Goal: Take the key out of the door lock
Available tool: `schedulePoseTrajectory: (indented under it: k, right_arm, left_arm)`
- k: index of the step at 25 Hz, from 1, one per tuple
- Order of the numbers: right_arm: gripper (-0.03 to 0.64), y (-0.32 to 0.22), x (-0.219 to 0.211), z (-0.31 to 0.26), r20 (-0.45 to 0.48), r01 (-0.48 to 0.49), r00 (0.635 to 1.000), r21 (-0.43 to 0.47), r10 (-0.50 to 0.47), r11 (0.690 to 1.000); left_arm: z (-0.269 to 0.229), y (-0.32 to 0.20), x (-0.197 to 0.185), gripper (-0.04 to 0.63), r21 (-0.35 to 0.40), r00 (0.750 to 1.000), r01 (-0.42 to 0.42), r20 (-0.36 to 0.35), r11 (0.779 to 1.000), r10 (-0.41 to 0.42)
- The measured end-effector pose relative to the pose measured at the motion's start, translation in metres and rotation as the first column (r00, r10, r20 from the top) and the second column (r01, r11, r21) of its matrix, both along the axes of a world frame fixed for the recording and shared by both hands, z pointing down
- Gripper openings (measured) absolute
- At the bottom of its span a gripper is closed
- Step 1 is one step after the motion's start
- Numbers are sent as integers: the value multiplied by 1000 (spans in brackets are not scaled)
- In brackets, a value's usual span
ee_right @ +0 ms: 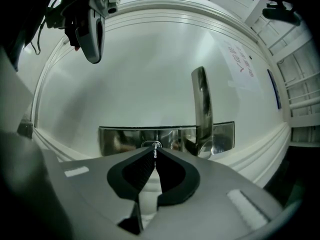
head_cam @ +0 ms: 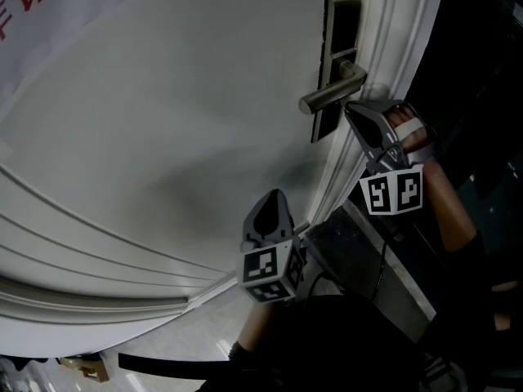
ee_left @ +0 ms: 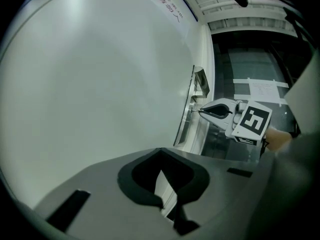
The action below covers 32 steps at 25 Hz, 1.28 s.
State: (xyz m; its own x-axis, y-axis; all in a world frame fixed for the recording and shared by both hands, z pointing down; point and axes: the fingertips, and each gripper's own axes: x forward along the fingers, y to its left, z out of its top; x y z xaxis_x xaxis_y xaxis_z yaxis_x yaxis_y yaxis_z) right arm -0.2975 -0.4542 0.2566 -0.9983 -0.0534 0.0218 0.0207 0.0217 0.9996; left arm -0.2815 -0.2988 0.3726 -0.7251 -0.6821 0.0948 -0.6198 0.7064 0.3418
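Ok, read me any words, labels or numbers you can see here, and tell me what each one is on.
"请" (likely, cropped by the frame edge): red print on the white sheet on the door.
Another red character beside it: cut off, unreadable.
That sheet's print in both gripper views: too blurred to read.
Taped paper beyond the door: too small to read.

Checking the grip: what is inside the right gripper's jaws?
A thin metal key is pinched at the right gripper's tips, against the lock plate. Its blade cannot be seen.
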Motion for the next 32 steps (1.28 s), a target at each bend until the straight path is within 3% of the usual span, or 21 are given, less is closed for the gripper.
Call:
schedulePoseTrajectory:
  k: [32]
  right_arm:
    - [11, 0, -1, 1, 16, -23, 1000, 26, 22, 999]
  left_arm:
    - [-3, 6, -1, 0, 7, 1000, 19, 4, 1000, -19]
